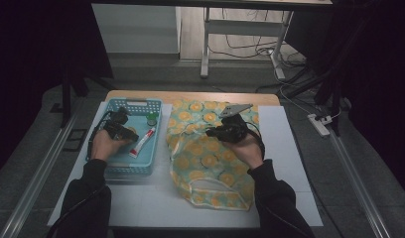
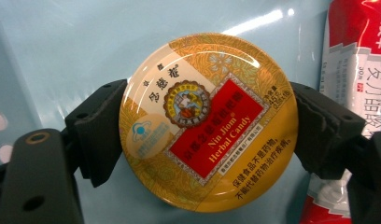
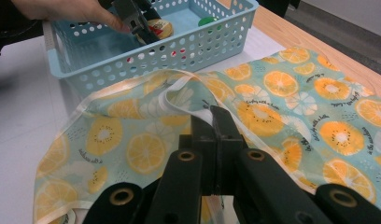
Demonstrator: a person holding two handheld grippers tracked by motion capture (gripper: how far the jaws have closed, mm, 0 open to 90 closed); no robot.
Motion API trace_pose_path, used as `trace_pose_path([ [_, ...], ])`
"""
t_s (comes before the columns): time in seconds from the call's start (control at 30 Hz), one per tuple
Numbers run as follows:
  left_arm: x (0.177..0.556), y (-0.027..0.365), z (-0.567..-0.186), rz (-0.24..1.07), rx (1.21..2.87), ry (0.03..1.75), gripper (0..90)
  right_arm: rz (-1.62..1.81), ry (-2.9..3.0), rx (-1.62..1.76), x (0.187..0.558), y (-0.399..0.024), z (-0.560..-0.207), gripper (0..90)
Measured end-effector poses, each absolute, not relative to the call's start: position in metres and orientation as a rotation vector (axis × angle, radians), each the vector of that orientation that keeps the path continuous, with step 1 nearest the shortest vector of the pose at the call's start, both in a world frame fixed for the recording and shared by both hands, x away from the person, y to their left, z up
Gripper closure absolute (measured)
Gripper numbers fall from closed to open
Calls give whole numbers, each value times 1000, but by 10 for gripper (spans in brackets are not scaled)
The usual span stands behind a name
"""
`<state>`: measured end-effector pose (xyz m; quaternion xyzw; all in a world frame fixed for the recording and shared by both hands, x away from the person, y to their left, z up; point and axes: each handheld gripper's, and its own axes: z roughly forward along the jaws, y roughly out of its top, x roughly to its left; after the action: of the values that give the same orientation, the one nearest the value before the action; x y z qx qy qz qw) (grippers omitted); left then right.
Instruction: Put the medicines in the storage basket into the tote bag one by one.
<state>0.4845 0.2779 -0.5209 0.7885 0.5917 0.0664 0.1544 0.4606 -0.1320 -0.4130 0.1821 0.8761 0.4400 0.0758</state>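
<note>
A round gold and red herbal candy tin [image 2: 208, 121] lies on the floor of a light blue basket [image 2: 62, 46]. My left gripper [image 2: 207, 140] has a black pad against each side of the tin. From above, the left gripper [image 1: 129, 135] reaches into the basket [image 1: 141, 105]. A fruit-print fabric bag [image 1: 205, 158] lies flat to the right of the basket. My right gripper [image 3: 215, 115] is shut on the bag's [image 3: 282, 84] white-trimmed edge and lifts it a little; in the high view this right gripper [image 1: 211, 133] sits over the bag's upper middle.
A red and white tube [image 1: 142, 142] lies in the basket beside the tin, and a small green-capped item [image 1: 152, 119] stands at its far right corner. A white mat [image 1: 290, 163] covers the wooden table. The basket's perforated wall [image 3: 188, 51] runs close along the bag's edge.
</note>
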Motion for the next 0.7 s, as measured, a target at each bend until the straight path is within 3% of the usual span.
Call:
trace_pose_path([
  [0.7, 474, 274, -491, 204, 2231, 1596, 202, 1327, 2622, 557, 462, -133, -414, 898],
])
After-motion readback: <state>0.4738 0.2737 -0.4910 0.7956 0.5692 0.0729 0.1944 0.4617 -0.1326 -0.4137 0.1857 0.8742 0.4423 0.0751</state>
